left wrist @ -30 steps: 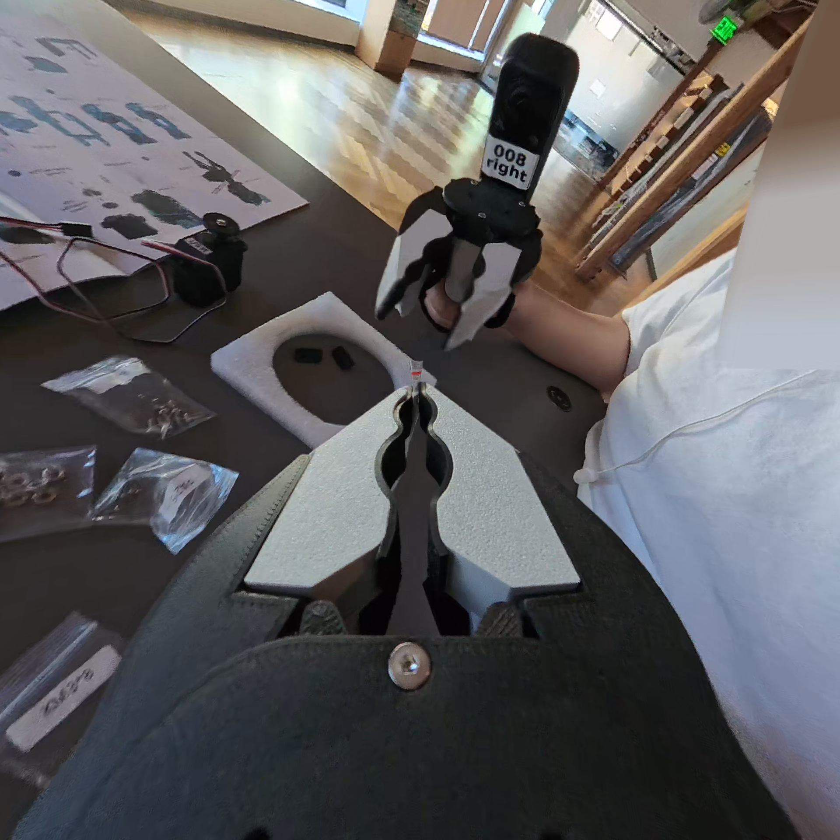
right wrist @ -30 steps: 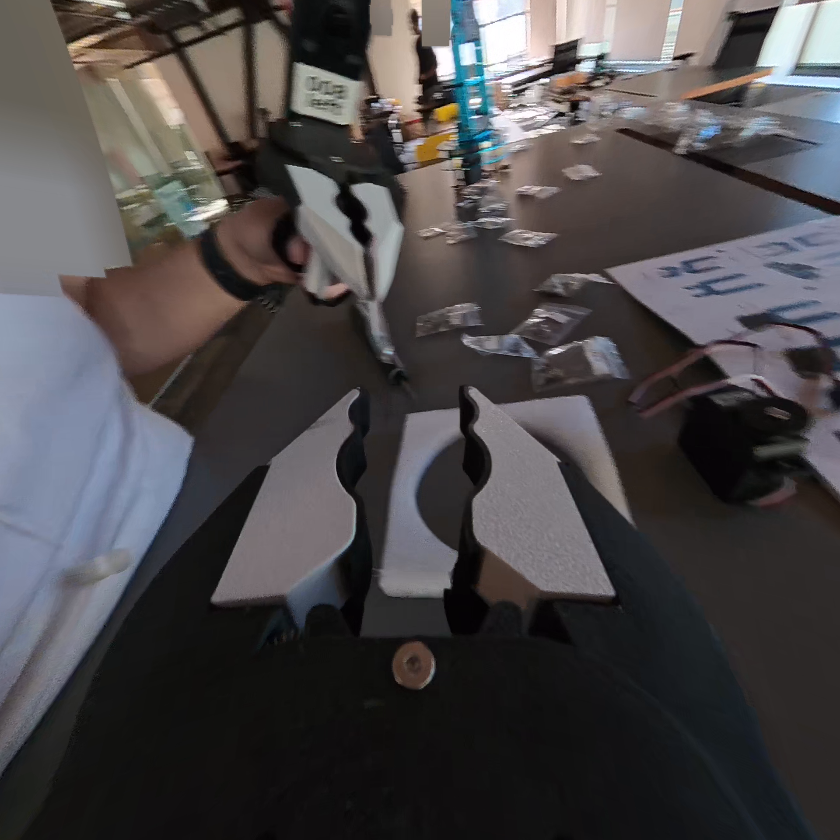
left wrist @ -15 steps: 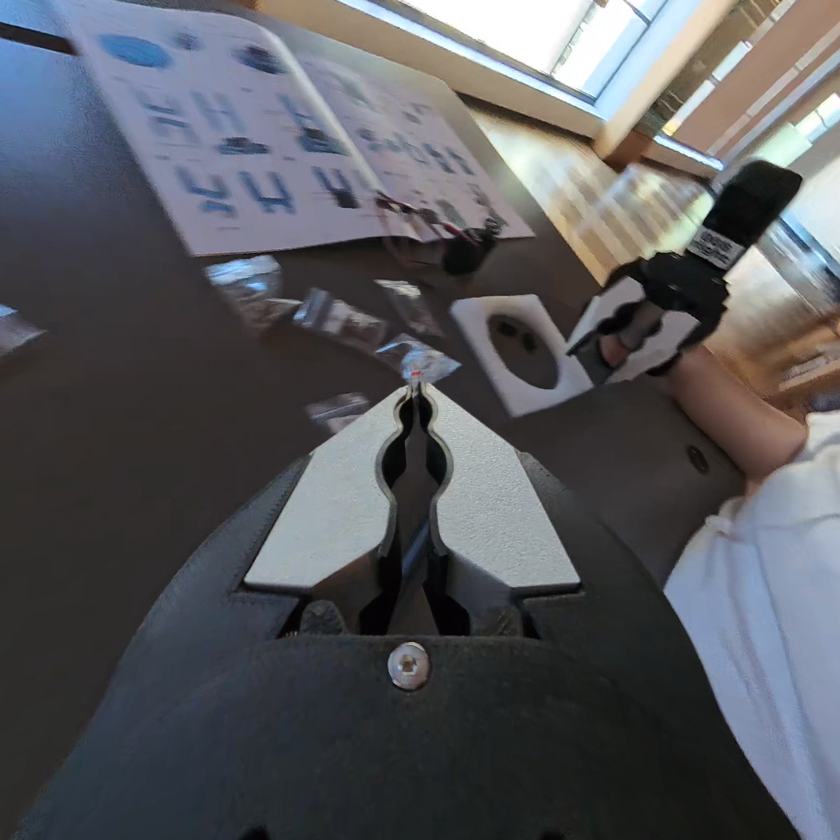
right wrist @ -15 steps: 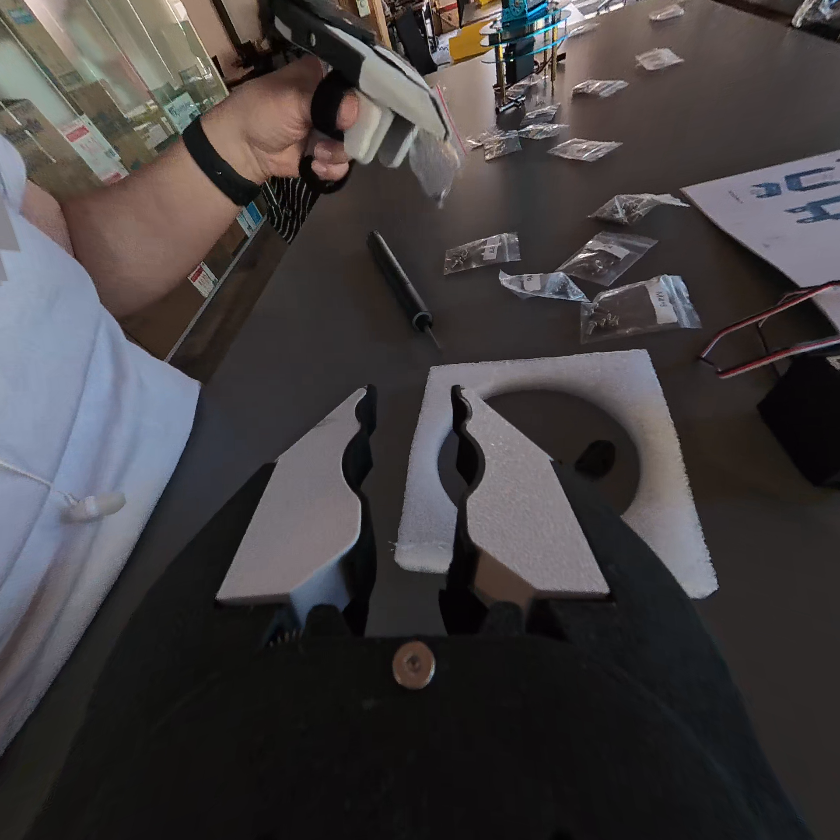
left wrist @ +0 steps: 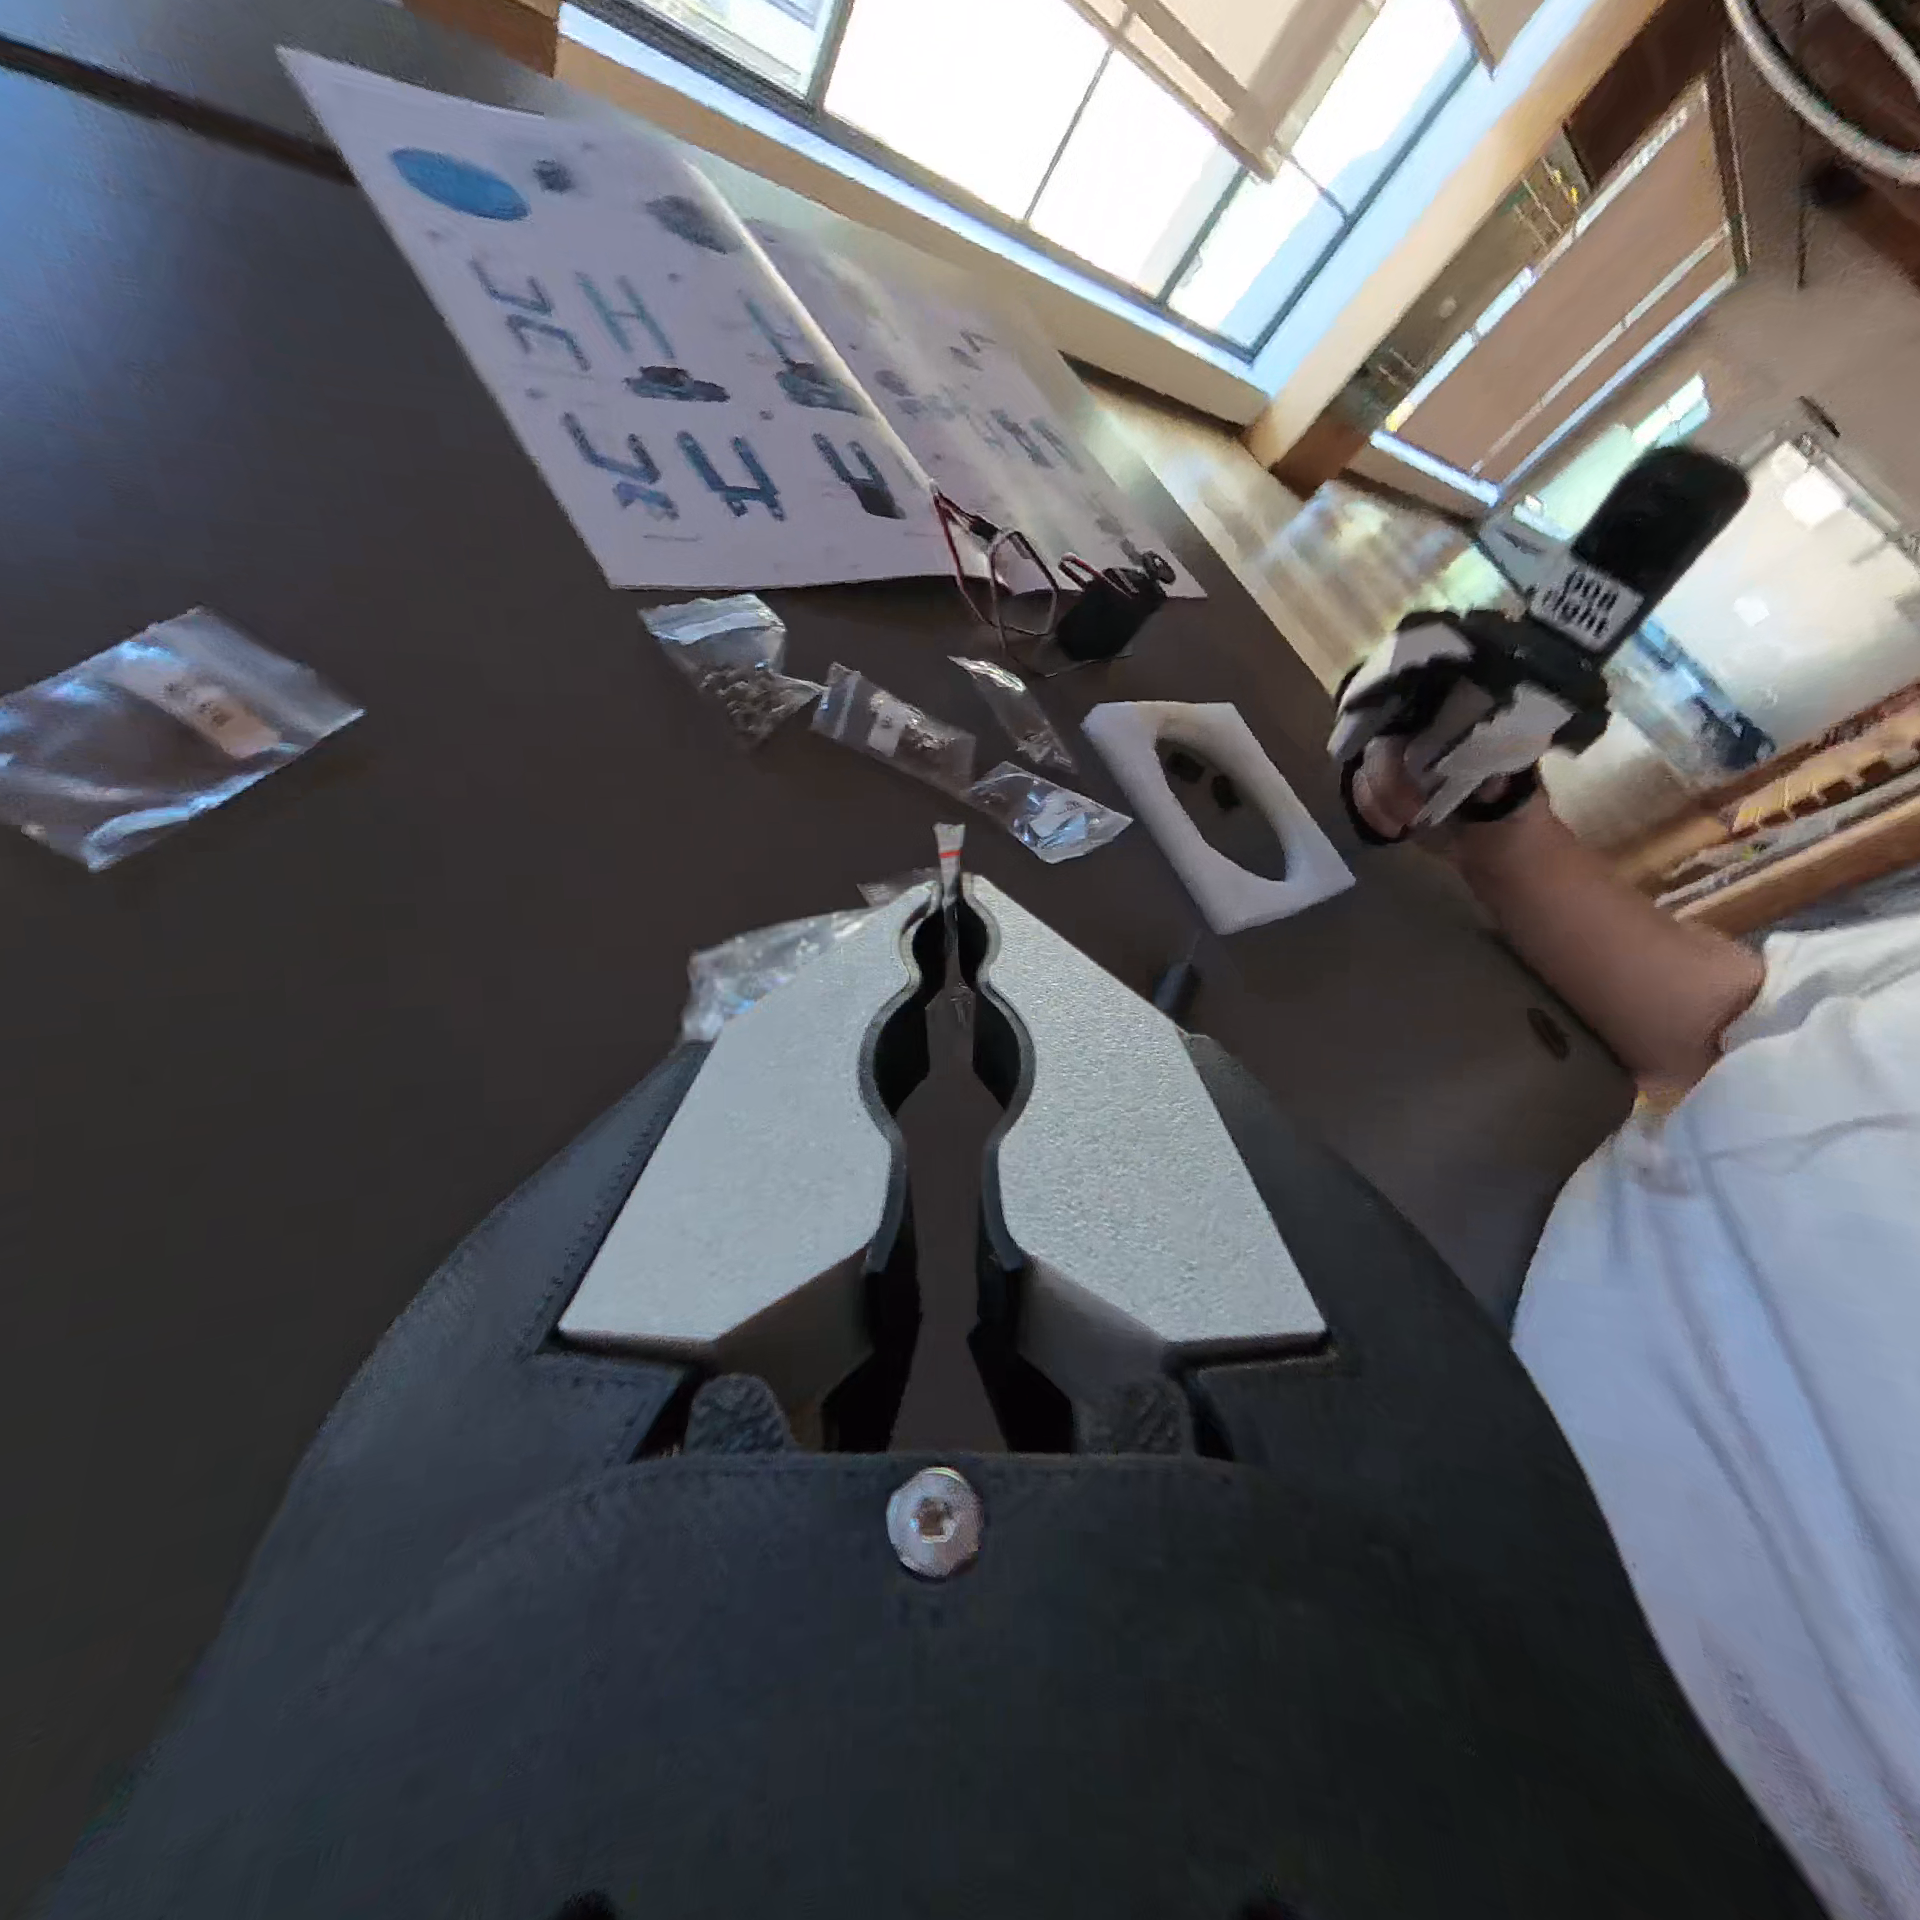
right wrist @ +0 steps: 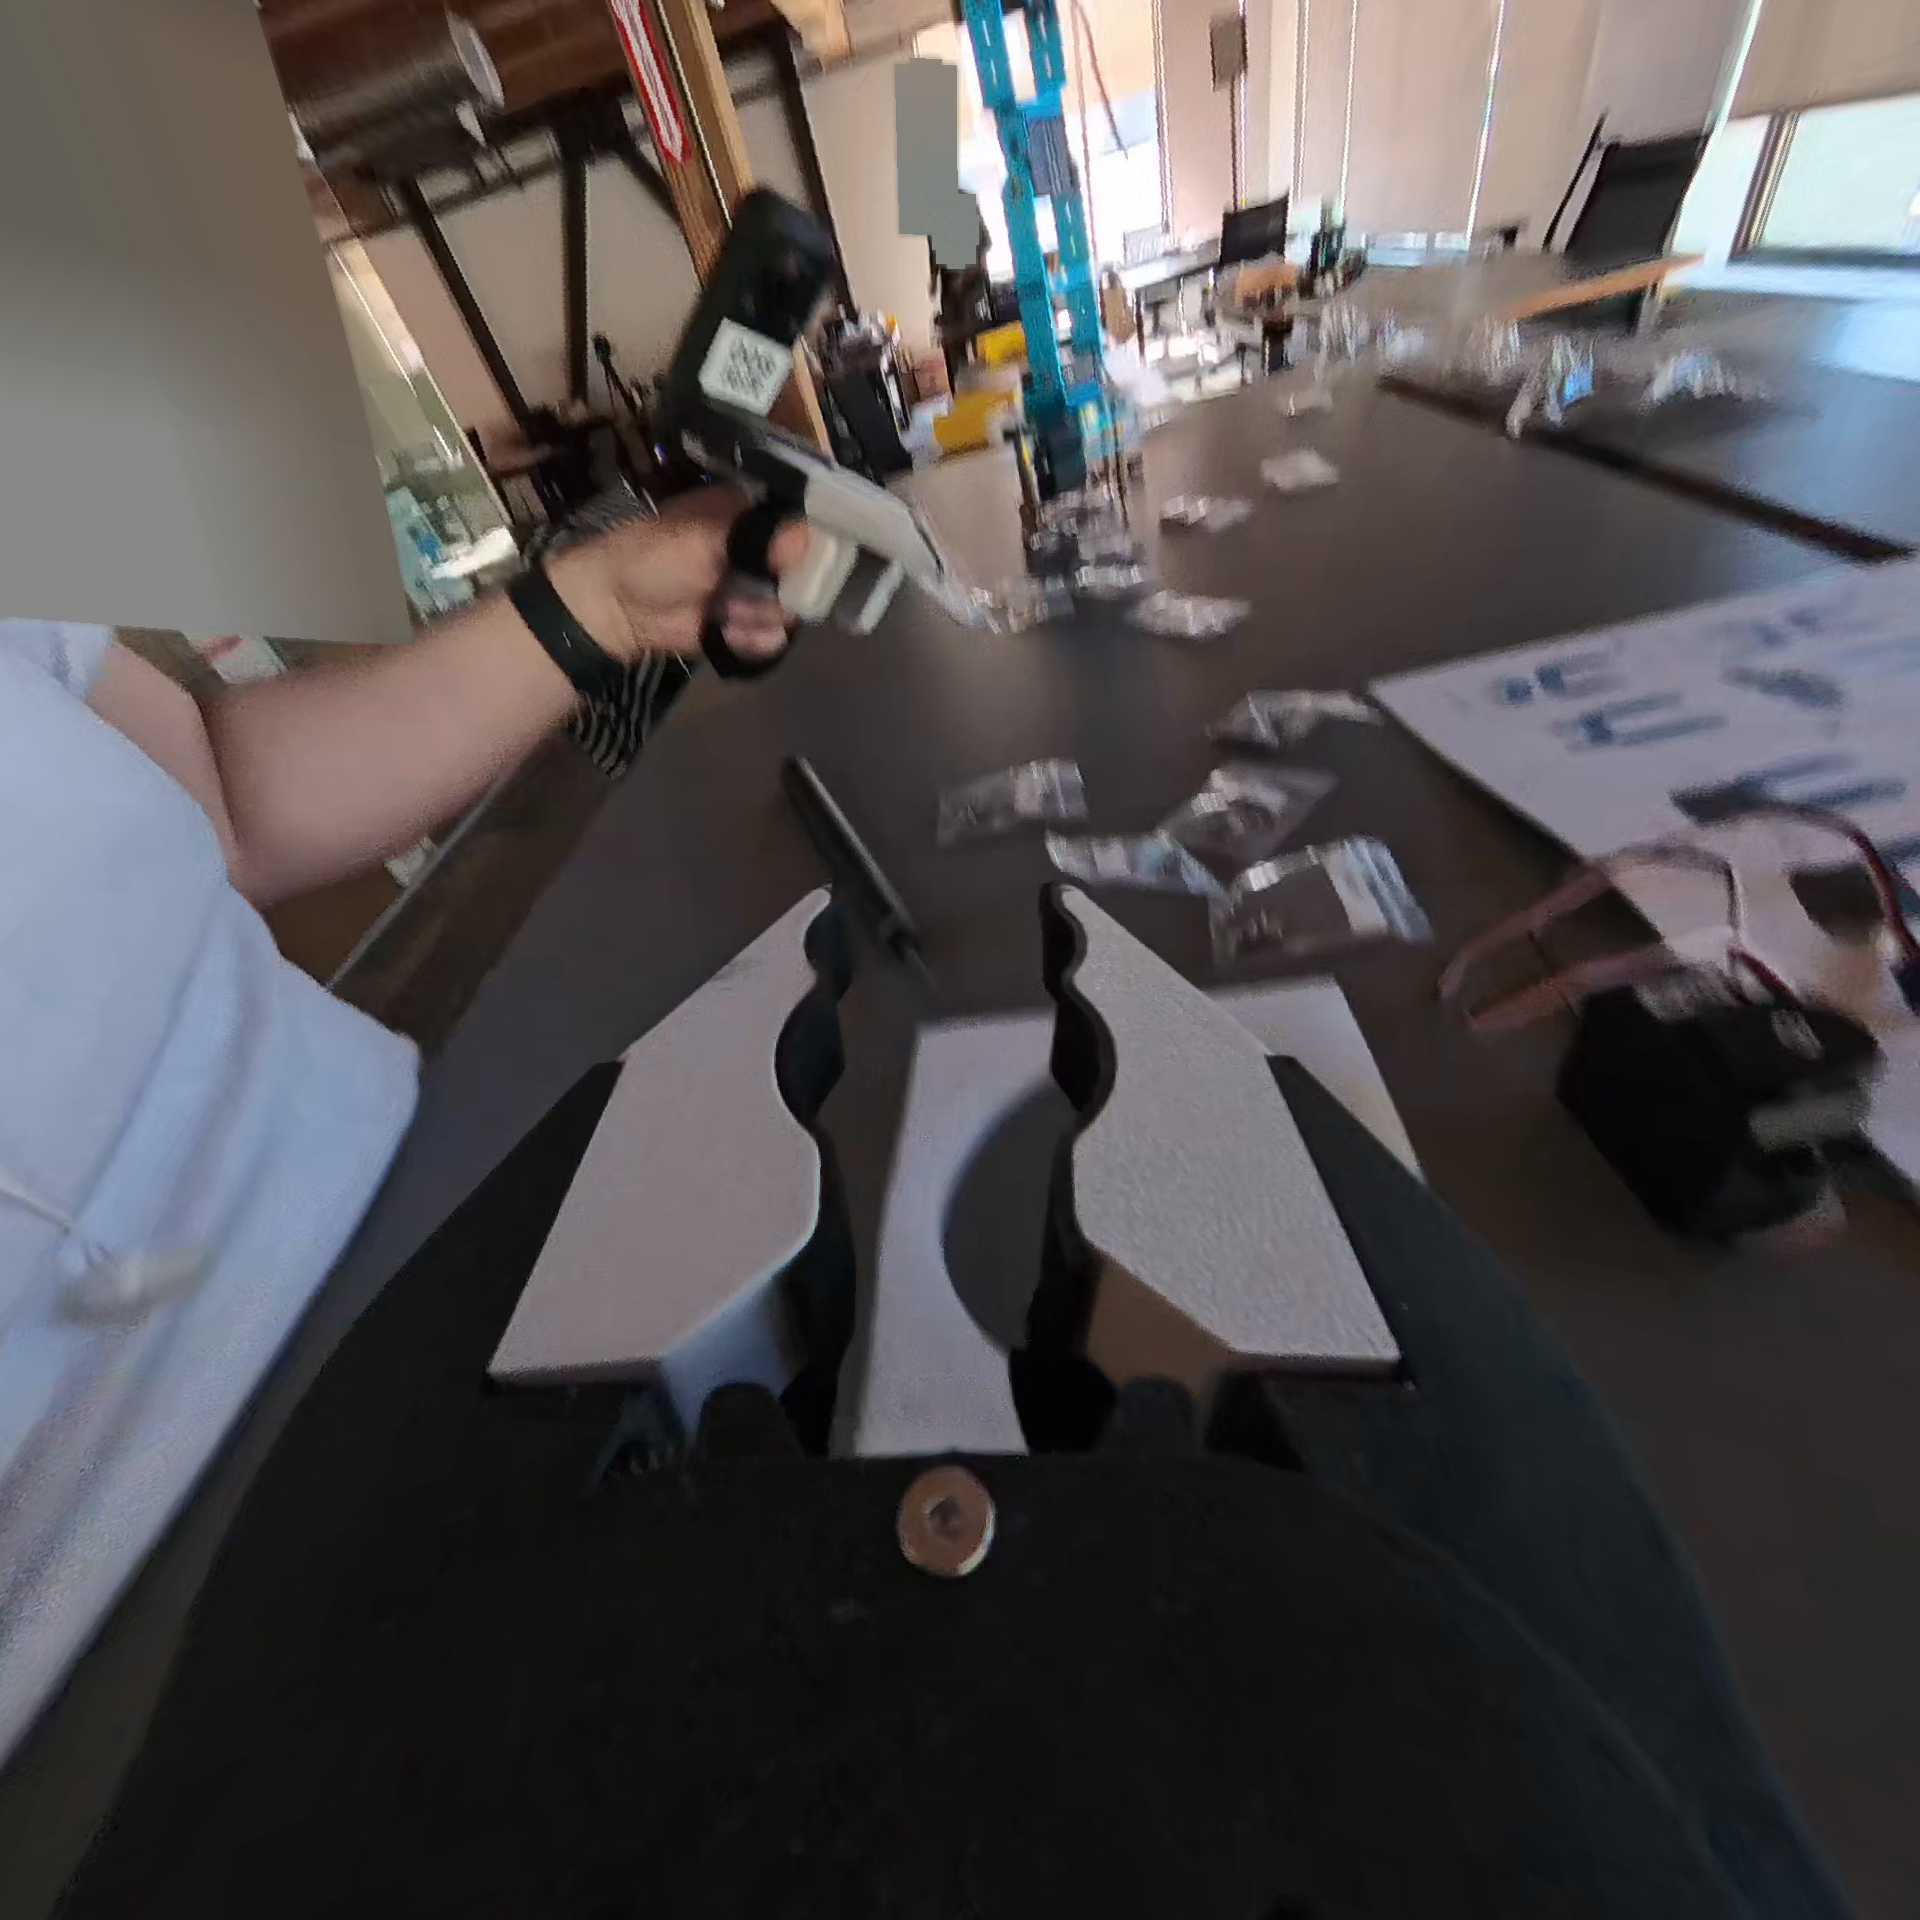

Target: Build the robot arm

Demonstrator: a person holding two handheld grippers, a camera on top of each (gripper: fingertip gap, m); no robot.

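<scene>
My left gripper point(left wrist: 945, 899) is shut on a small clear plastic bag point(left wrist: 948, 847); only the bag's top edge with a red line sticks out past the tips. It is held up above the dark table point(left wrist: 416, 935). In the right wrist view the left gripper point(right wrist: 862, 561) is raised at the left, with the bag point(right wrist: 961, 608) hanging from it. My right gripper point(right wrist: 940, 904) is open and empty, low over a white foam frame point(right wrist: 935, 1195). A black screwdriver point(right wrist: 847, 842) lies just beyond its left finger. The right gripper point(left wrist: 1444, 727) also shows in the left wrist view, next to the foam frame point(left wrist: 1132, 727).
Several small parts bags point(right wrist: 1309, 904) lie on the table, with one farther left point(left wrist: 166, 717). A black servo with red wires point(right wrist: 1704, 1122) sits right of the foam. A large printed sheet point(left wrist: 675, 364) lies behind. A person's white shirt point(left wrist: 1714, 1351) is close by. The grippers' ends are close to 25 cm from one another.
My left gripper has swung left and away from the foam frame, still shut on the bag. My right gripper has stayed open over the foam, tilting up a little.
</scene>
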